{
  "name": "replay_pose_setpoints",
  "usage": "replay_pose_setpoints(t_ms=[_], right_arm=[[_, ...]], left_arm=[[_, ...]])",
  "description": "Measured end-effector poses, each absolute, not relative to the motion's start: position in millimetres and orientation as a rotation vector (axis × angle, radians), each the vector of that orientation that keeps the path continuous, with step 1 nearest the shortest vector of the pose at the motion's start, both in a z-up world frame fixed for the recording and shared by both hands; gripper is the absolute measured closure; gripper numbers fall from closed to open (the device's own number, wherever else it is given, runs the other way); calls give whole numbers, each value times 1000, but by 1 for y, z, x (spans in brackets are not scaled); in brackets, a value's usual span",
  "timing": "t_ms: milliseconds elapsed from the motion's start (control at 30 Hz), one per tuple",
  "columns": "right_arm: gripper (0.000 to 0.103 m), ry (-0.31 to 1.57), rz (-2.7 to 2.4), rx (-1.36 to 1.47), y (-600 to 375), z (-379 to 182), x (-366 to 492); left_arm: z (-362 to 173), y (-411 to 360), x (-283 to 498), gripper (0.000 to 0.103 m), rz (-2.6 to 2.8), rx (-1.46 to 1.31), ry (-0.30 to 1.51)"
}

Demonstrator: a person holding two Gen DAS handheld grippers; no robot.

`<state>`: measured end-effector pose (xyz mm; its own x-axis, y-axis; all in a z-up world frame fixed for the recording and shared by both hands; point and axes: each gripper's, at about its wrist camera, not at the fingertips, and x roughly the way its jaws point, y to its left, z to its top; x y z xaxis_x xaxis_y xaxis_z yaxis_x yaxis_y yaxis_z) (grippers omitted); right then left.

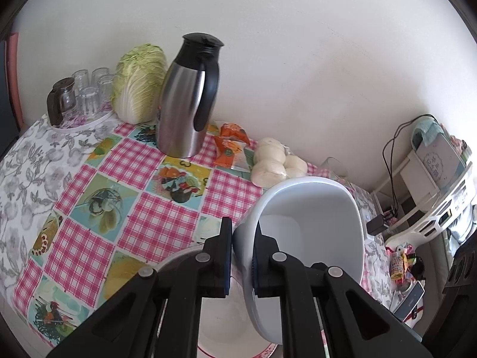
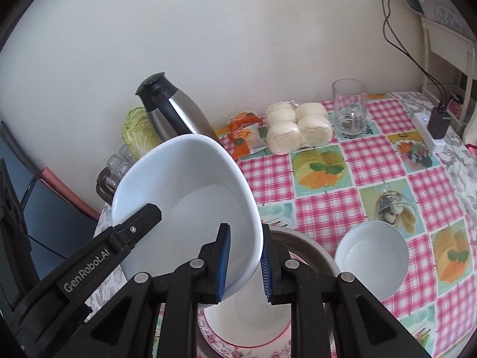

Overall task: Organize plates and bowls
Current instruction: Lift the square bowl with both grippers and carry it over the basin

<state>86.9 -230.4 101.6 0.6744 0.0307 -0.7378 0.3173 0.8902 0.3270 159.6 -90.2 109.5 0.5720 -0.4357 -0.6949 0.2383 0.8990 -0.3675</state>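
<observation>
A large white bowl [image 1: 310, 226] is held tilted above a floral-rimmed plate [image 2: 247, 346]. My left gripper [image 1: 241, 256] is shut on the bowl's left rim. My right gripper [image 2: 243, 265] is shut on the same bowl's [image 2: 184, 197] right rim; the left gripper's finger shows at the bowl's far side. A shallow grey-rimmed dish [image 2: 304, 241] lies on the plate under the bowl. A smaller white bowl [image 2: 371, 256] sits upright on the tablecloth to the right.
On the checked tablecloth [image 1: 167, 226] stand a steel thermos jug [image 1: 187, 101], a cabbage [image 1: 140, 83], a tray of upturned glasses [image 1: 86, 89], orange snack packets [image 1: 231, 143], bagged buns [image 2: 298, 128], a glass mug [image 2: 350, 107] and a power strip [image 2: 429, 134].
</observation>
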Motion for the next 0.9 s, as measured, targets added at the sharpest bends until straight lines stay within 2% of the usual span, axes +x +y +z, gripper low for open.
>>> replay_pose_setpoints(t_ms=[467, 900], right_arm=[[82, 794, -203, 503, -264, 109, 52], [82, 828, -206, 540, -273, 100, 36]], left_arm=[[123, -125, 136, 92, -480, -186, 855], [110, -125, 128, 92, -528, -211, 907]])
